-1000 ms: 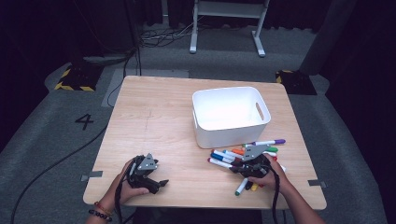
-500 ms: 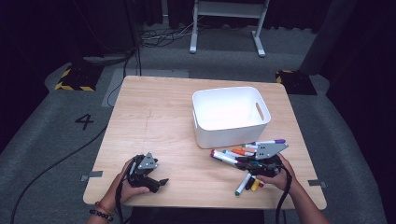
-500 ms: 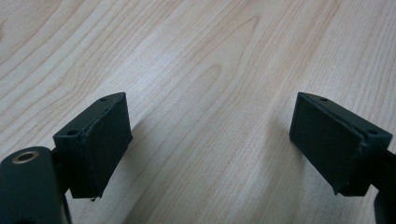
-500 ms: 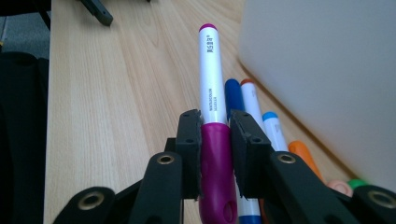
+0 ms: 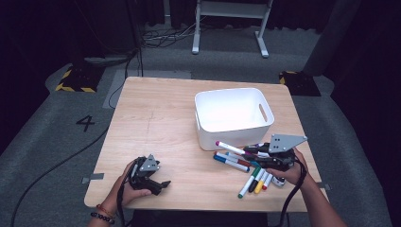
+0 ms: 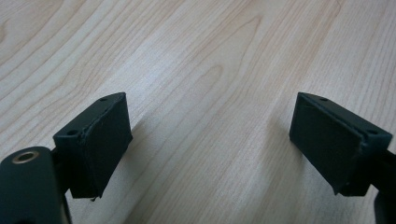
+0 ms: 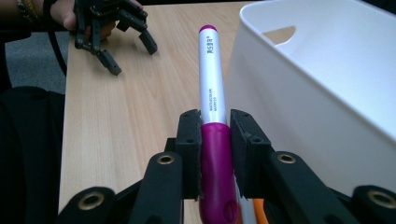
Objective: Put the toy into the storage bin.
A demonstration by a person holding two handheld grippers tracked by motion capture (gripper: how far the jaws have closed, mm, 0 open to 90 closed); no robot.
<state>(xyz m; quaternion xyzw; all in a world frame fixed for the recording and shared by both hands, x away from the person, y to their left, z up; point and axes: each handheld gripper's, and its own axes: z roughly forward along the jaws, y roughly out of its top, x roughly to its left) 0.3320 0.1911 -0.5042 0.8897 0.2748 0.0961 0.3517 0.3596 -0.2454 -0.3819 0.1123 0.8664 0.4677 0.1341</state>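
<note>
Right gripper [image 7: 215, 140] clamped on the magenta cap end of a magenta-capped marker [image 7: 211, 93], barrel pointing forward past the jaws, lifted off the table [image 5: 156, 123] just beside the front wall of the white bin [image 5: 234, 113]; in the high view the marker [image 5: 231, 148] sits above the loose marker pile [image 5: 250, 172] at the table's right front. Left gripper [image 6: 210, 135] jaws spread wide, nothing between them, over bare wood at the left front edge; well apart from bin and pile.

Around the wooden table

A yellow-black hazard marker [image 5: 74, 80] lay on the grey floor [image 5: 56, 137], beside a painted numeral 4 [image 5: 85, 123]; a white stand [image 5: 231, 23] stood behind.
</note>
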